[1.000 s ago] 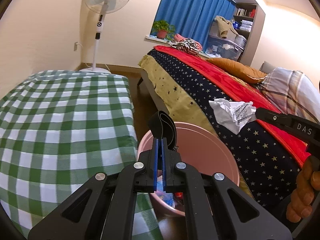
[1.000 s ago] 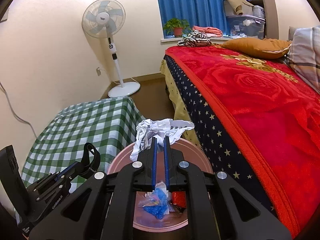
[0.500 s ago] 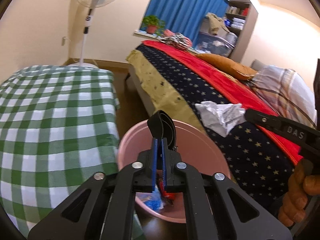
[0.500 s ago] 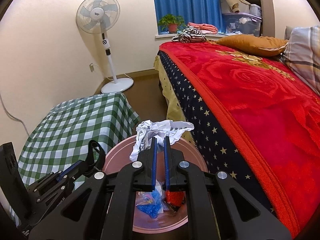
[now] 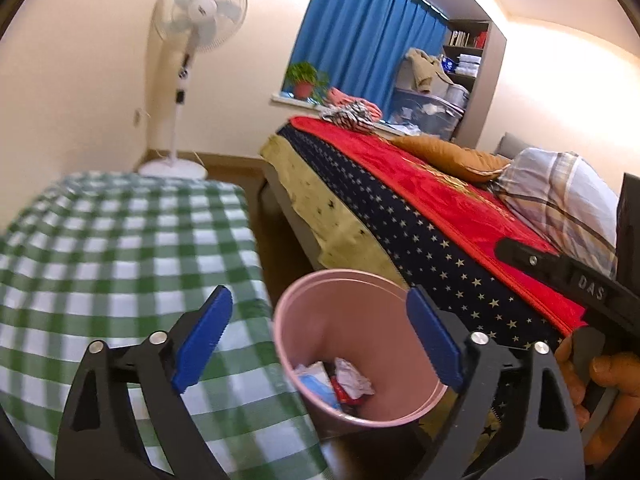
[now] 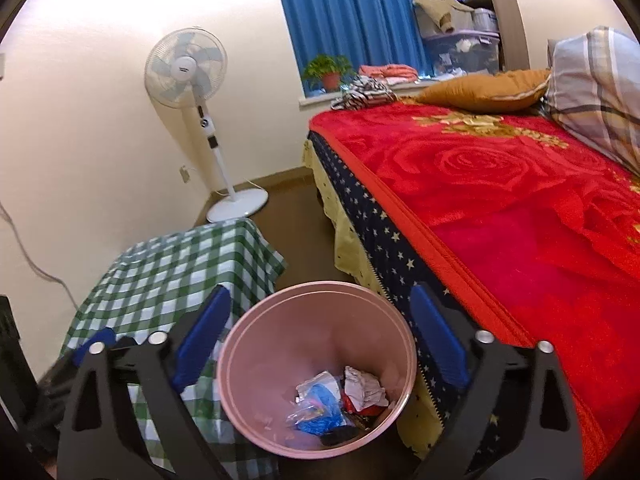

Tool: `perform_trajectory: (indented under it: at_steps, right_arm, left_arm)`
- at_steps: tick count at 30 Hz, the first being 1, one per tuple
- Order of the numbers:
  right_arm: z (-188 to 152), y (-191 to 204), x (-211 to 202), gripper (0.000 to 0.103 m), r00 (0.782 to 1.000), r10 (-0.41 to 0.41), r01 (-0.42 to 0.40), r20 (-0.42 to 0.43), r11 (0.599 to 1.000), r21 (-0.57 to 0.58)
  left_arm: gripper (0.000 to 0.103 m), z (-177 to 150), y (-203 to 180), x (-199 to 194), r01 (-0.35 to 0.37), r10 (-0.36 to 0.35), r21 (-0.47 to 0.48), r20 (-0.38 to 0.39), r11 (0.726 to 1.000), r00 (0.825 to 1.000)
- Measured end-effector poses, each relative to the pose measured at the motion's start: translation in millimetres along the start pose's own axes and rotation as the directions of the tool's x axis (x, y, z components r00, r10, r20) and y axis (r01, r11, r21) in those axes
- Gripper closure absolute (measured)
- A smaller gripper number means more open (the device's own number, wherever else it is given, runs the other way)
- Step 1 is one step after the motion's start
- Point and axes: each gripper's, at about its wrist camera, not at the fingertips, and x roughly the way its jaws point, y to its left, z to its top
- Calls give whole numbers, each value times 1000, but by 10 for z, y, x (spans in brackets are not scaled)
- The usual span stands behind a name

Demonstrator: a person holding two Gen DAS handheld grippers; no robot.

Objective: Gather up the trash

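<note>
A pink trash bin stands on the floor between the checked table and the bed; it also shows in the left wrist view. Inside lie a crumpled white paper, a blue plastic wrapper and other scraps. My right gripper is open and empty above the bin. My left gripper is open and empty above the bin's left side. The right gripper's body shows at the right of the left wrist view.
A table with a green checked cloth stands left of the bin. A bed with a red blanket and pillows runs along the right. A standing fan stands by the far wall.
Both grippers have opened. The crumpled white paper left the right gripper and now lies in the bin. The black strap held by the left gripper is gone from its jaws.
</note>
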Motion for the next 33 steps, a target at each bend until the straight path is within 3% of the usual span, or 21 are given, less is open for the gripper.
perform_trajectory:
  at_steps: [8,16,24,33]
  right_arm:
    - [-279,326,-395,5,999,34,-33,17,998,-61]
    - [-856,671,-733,5,999,29,-31,-17,993,-112]
    - [-1188,994,-775,5,998,22,-34,-55,973,-230]
    - [-1252,1107,-647,5,998,12,-27,-56,962,-270]
  left_arm:
    - [8,14,158,-696,-145,144,14,21,989,989]
    - [8,-475,422,-1400,-268,275,-137,37,954,961]
    - [8,-898,471,-1421,-368,372,-125,6,921,928]
    - [8,-969,469,-1401,-396,397,-104,-8,912,918]
